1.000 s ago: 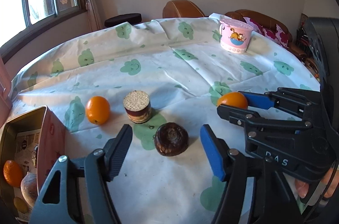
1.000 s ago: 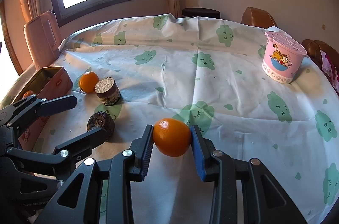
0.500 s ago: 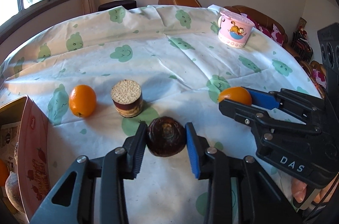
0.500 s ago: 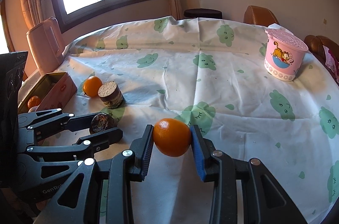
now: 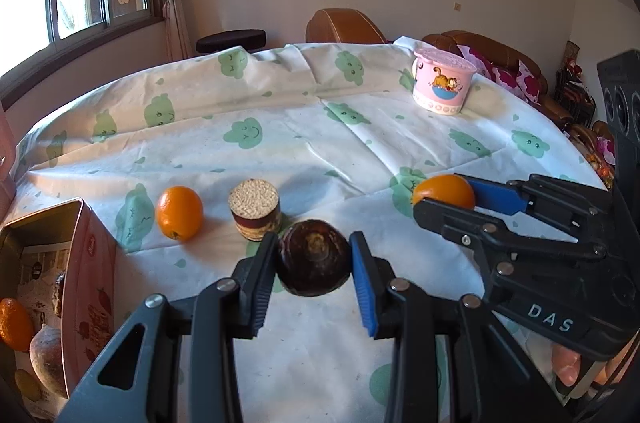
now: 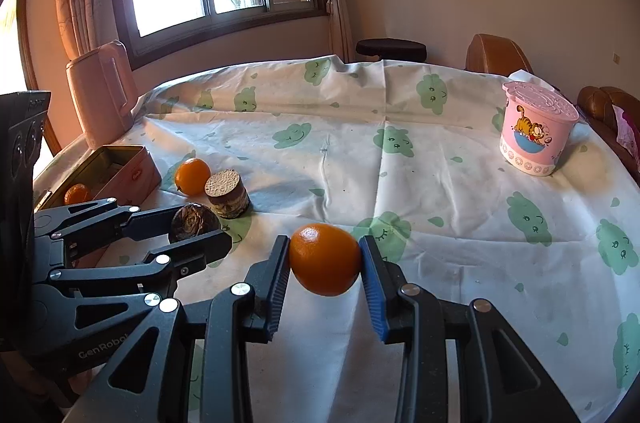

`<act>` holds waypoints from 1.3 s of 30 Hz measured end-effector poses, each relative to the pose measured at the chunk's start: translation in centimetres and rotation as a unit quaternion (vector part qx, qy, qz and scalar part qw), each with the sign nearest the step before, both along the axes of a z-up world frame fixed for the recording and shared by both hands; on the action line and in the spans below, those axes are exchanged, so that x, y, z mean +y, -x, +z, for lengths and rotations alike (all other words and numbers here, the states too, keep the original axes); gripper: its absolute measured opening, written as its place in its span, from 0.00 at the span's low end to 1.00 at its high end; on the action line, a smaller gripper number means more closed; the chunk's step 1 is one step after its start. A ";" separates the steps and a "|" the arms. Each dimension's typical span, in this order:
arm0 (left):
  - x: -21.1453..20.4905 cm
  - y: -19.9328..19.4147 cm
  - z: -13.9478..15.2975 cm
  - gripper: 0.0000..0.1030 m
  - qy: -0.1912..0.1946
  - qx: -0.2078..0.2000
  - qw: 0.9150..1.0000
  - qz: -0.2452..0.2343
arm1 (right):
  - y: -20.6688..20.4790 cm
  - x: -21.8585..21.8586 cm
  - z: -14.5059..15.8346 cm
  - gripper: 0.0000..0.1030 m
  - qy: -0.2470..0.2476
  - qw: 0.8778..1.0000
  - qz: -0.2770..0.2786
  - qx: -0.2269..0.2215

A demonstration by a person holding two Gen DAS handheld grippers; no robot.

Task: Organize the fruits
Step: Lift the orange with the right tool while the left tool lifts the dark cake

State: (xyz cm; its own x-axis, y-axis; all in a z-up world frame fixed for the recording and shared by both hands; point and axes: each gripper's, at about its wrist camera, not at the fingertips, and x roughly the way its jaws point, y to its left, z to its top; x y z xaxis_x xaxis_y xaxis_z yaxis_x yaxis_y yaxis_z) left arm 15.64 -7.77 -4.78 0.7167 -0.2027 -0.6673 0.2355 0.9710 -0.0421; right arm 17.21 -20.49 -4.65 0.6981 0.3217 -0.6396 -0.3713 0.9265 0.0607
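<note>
We see a dark brown round fruit (image 5: pixel 313 263), glossy and ridged with a pale rough scar at its centre, pinched between both pads of the left tongs (image 5: pixel 313 277), which are closed snugly on its sides. Its scarred end faces the left wrist camera; it is slightly flattened, wider than tall. We cannot tell whether it still touches the cloth-covered surface (image 5: pixel 304 143).

The right tongs (image 6: pixel 325 269) are closed on a held orange (image 6: pixel 325 259), smooth and shiny, its long axis running across from pad to pad, lifted clear of the surface.

Just behind the dark fruit stands a short cut cylinder (image 5: pixel 255 209), upright, with a pale grainy top and banded brown sides. Beside it, to its left, a second orange (image 5: pixel 179 211) rests on the cloth.

At the left edge sits an open pink tin (image 5: pixel 90 275) with red printing we cannot read; inside lie another orange (image 5: pixel 14 323) and a brownish bulb-shaped fruit (image 5: pixel 48 359).

Far across the surface stands a pink tub (image 6: pixel 534 133) bearing an orange cartoon cat. The right tongs' body reads "DAS"; the left tongs' body reads "GenRobo", cut off.
</note>
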 end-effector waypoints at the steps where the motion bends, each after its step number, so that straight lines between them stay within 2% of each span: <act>1: 0.1 0.1 0.1 0.37 0.000 -0.003 1.000 0.002 | 0.0 0.0 0.1 0.36 0.000 1.000 0.000 -0.002; 39: 0.9 2.2 1.6 0.37 0.008 -0.073 0.997 0.031 | 2.3 -0.2 1.5 0.36 -0.002 0.997 -0.012 -0.077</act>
